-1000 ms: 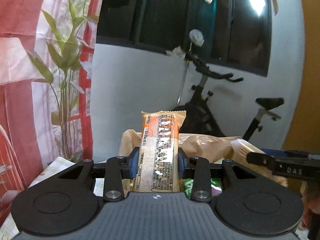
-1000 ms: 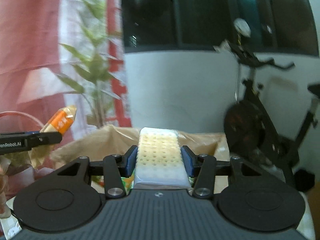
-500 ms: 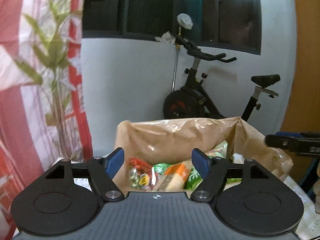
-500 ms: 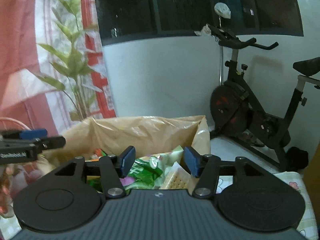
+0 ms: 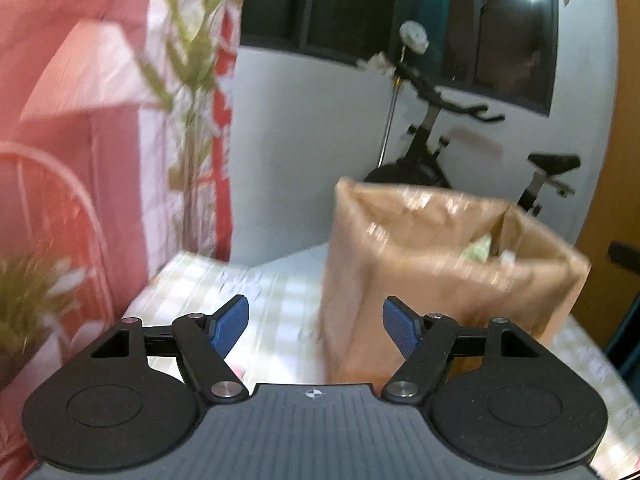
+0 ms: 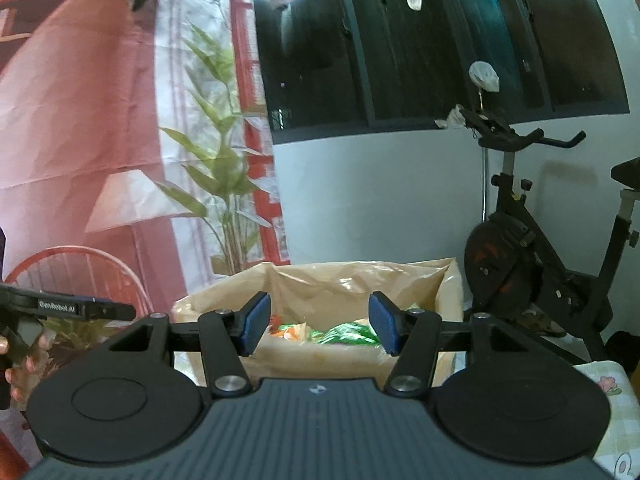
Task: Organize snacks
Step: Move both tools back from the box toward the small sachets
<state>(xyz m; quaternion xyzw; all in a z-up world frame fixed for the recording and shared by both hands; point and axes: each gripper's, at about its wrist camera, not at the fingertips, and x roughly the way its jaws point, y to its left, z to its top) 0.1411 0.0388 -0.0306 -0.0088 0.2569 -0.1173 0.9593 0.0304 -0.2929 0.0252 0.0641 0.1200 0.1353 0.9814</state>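
Note:
A brown paper bag [image 5: 440, 256] stands open on the checked tablecloth [image 5: 276, 312], blurred and off to the right in the left wrist view. My left gripper [image 5: 314, 326] is open and empty, in front of the bag's left corner. In the right wrist view the same bag [image 6: 344, 280] sits straight ahead, with several green and orange snack packets [image 6: 340, 330] showing inside it. My right gripper [image 6: 318, 326] is open with nothing between its fingers, near the bag's front rim. The left gripper's body [image 6: 64, 306] and a person's hand [image 6: 24, 364] appear at the left edge there.
An exercise bike [image 6: 532, 248] stands behind the bag by the white wall. A red-and-white printed backdrop with a plant [image 6: 216, 184] covers the left. A potted plant [image 5: 28, 300] is near the table's left edge. A tablecloth corner with flowers [image 6: 608, 388] shows at the right.
Both grippers let go of their snack packets, which dropped into the bag. The left gripper then swung left and away from the bag; the right one drew back slightly.

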